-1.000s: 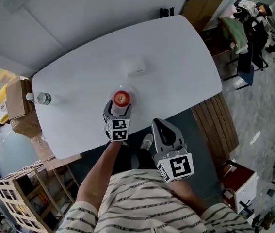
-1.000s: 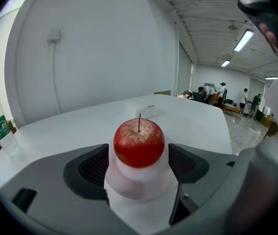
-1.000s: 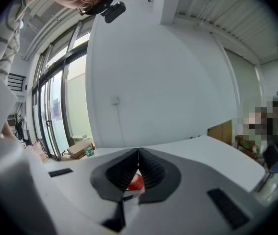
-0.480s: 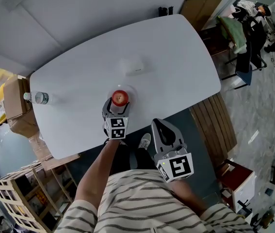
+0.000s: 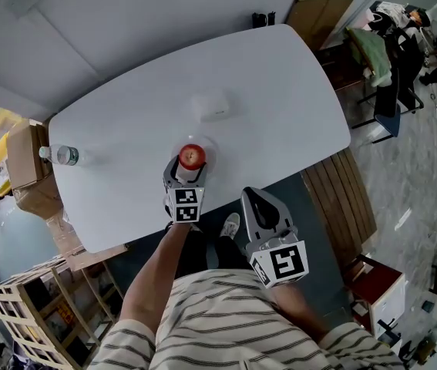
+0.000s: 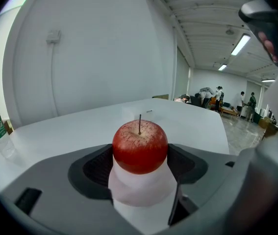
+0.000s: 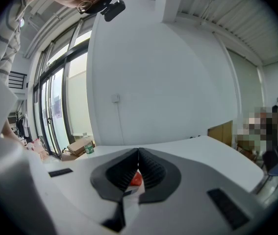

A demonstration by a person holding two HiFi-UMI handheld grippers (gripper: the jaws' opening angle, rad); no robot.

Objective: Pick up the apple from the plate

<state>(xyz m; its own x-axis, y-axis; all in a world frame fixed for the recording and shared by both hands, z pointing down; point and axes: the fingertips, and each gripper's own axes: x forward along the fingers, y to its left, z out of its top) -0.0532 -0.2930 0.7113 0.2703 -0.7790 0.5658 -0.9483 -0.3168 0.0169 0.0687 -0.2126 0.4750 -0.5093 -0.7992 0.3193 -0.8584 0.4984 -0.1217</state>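
The grasp is the step in hand. The left tongs [image 6: 139, 164] are clamped on the round red apple with its thin dark stem [image 6: 139, 147]. In the left gripper view the dark ribbed pads [image 6: 98, 166] meet the fruit on both flanks, at about its widest part. The apple sits on, or barely above, the pale shallow plate [image 5: 208, 146] near the front edge of the white oval tabletop [image 5: 280, 91] – whether it has left the plate I cannot tell, since no view shows a gap beneath it.

To my eye the next move calls for a straight lift, with the grip held even so that the smooth, rounded fruit does not roll out of the pads. The plate looks light and could shift if the tongs drag sideways.

The left forearm reaches forward from the striped sleeve and over the tabletop's near edge, with the marker cube facing up and the tongs pointing away from the body. The right tongs [image 7: 138, 153] are empty, with their jaws pressed together. They hang close to the person's torso, off the tabletop and over the floor, aimed roughly towards the apple – a sliver of red shows behind their tips in the right gripper view. A clear plastic water bottle [image 5: 64, 156] lies well apart at the tabletop's left end
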